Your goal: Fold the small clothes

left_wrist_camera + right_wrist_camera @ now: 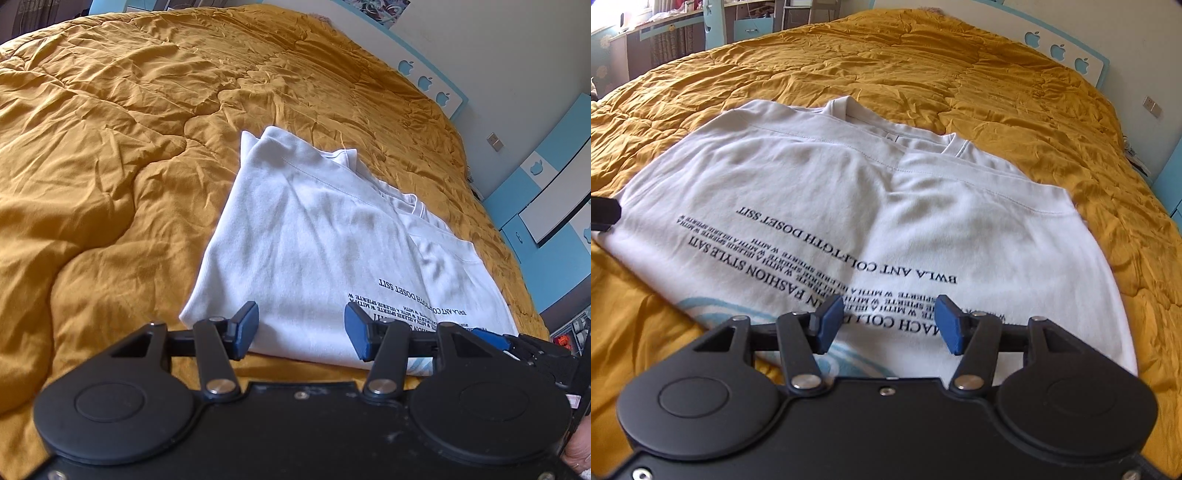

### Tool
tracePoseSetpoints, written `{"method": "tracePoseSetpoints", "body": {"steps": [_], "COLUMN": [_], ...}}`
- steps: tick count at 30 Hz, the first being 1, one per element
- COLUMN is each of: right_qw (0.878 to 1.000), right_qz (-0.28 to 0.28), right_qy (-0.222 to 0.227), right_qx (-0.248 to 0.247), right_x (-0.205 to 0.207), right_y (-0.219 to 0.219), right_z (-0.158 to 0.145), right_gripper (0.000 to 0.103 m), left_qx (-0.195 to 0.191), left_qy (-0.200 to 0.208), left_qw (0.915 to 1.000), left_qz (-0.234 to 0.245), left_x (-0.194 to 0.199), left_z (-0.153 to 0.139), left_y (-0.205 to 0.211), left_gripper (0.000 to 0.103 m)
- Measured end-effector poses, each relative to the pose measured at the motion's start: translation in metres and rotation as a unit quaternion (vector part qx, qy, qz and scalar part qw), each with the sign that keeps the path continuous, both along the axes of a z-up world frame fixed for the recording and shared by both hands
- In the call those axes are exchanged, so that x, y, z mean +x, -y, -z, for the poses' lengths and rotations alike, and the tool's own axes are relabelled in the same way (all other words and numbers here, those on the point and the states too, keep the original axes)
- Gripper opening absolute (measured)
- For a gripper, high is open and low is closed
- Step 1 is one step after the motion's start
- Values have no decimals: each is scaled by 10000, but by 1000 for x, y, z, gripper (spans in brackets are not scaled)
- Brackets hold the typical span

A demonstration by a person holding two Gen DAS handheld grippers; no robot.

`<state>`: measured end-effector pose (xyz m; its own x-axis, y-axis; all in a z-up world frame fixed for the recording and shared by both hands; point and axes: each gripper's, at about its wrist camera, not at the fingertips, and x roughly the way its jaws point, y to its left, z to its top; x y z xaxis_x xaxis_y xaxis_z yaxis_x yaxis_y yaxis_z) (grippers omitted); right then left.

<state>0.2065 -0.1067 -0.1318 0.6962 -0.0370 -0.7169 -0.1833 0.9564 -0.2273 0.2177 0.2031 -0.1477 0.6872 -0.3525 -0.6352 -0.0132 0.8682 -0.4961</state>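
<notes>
Black tongs point(888, 323), blue pads point(829, 323)

Count from my two cams: one white T-shirt point(827, 192) on one mustard quilt point(110, 147). Two grippers — my left gripper point(301, 330), my right gripper point(888, 323) — two blue pads point(245, 328) each. Headboard point(1102, 70) shows three apple cutouts point(1057, 51). One wall socket point(494, 141).

A white shirt point(849, 192) is printed with black lettering and pale blue curves; the quilt point(960, 74) is coloured mustard, the pads point(829, 323) blue.
</notes>
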Motion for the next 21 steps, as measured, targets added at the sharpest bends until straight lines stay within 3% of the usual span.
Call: {"method": "tracePoseSetpoints", "body": {"steps": [5, 11, 14, 17, 21], "right_qw": [9998, 10000, 9998, 9980, 9885], "right_qz": [-162, 9, 13, -480, -1313], "right_qy": [40, -74, 153, 349, 666], "right_qx": [-139, -12, 121, 222, -336], "right_x": [-24, -25, -32, -40, -50], "right_y": [-4, -4, -12, -38, -90], "right_z": [3, -2, -13, -22, -18], "right_gripper": [57, 57, 57, 61, 65], "left_qx": [-25, -44, 73, 149, 138], "left_qy": [-4, 10, 65, 154, 249], "left_qw": [10000, 9999, 9998, 9997, 9995], "left_qz": [70, 136, 158, 114, -123], "left_x": [-1, -3, -4, -5, -8], "left_z": [-1, -6, -12, -21, -33], "left_y": [4, 5, 3, -7, -28], "left_gripper": [54, 54, 54, 55, 55]}}
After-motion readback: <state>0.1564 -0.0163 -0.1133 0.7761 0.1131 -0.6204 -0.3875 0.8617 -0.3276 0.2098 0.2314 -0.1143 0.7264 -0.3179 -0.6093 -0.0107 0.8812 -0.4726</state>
